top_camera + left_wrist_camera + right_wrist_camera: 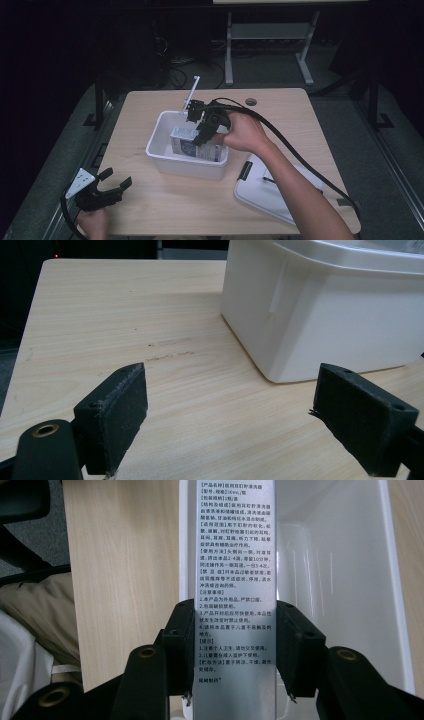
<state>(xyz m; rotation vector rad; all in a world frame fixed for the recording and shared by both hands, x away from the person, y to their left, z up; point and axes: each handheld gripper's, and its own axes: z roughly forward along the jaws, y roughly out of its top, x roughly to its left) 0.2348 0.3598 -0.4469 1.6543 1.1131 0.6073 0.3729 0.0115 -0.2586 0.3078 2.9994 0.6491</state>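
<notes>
With the right gripper (202, 131) jaws clamped on the printed carton (235, 580) over the white bin (159, 152) and the left gripper (107, 190) jaws released over the worktop (150, 210), a narrow-face grip may let the carton twist or snag the bin rim.

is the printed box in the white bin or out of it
In, at least partly: the printed box sits within the white bin walls, clamped by the right gripper.

Glossy plastic bin (186, 162), probably cardboard box (234, 580)
</notes>
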